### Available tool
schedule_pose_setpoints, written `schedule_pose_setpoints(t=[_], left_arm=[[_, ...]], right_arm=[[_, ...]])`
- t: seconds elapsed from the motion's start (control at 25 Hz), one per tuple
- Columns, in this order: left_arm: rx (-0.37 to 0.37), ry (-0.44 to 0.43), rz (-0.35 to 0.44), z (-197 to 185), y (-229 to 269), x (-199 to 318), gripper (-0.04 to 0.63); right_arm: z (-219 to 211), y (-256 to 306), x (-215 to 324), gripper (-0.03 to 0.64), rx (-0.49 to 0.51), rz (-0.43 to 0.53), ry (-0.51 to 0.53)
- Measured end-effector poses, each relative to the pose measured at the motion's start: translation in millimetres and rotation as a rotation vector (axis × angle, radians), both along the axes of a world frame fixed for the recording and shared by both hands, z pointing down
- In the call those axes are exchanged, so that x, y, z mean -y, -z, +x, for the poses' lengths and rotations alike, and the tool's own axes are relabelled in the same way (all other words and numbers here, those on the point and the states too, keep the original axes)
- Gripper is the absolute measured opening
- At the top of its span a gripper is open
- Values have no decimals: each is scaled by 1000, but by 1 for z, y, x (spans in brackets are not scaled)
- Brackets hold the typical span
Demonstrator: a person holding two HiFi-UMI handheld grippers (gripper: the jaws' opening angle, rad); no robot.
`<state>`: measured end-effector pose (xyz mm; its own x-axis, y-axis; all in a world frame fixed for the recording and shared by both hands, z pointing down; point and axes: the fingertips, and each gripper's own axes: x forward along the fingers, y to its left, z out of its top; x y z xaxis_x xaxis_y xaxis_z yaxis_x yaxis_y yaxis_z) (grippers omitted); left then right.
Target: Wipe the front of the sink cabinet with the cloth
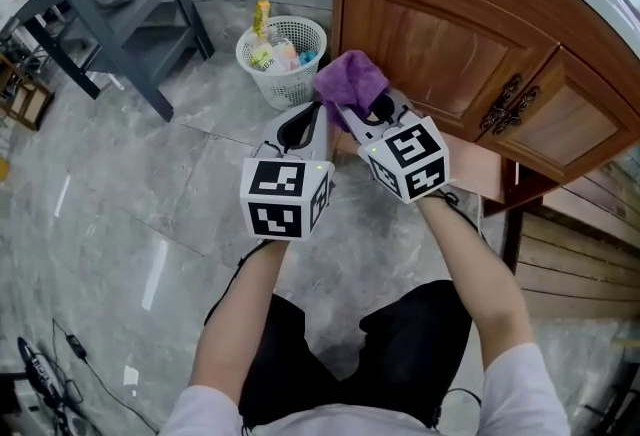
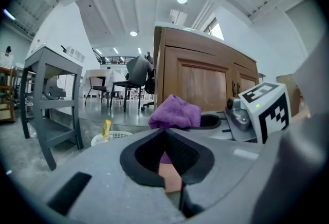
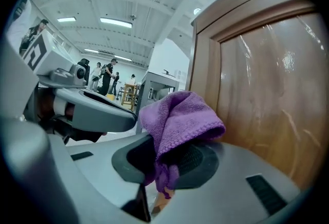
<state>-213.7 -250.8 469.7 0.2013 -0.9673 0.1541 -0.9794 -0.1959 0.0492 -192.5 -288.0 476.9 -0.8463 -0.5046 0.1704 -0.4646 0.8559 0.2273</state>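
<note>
A purple cloth is bunched in my right gripper, which is shut on it. The cloth sits at the lower left corner of the wooden sink cabinet's door, whose glossy front rises just to the right; I cannot tell whether cloth and wood touch. My left gripper hangs just left of the right one, shut with nothing in it. In the left gripper view the cloth shows ahead, in front of the cabinet.
A white waste basket with rubbish stands on the floor left of the cabinet. A grey metal shelf table is at the far left. Dark metal handles sit where two doors meet. Cables lie at bottom left.
</note>
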Motion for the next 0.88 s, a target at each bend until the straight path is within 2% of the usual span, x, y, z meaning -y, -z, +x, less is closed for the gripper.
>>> schedule_pose_setpoints(t=[0.4, 0.88], left_arm=[[-3, -41, 2, 22, -1, 5, 5], [0, -123, 17, 70, 7, 15, 5]], right_arm=[[24, -6, 1, 72, -45, 26, -32], [84, -2, -2, 72, -64, 57, -102]])
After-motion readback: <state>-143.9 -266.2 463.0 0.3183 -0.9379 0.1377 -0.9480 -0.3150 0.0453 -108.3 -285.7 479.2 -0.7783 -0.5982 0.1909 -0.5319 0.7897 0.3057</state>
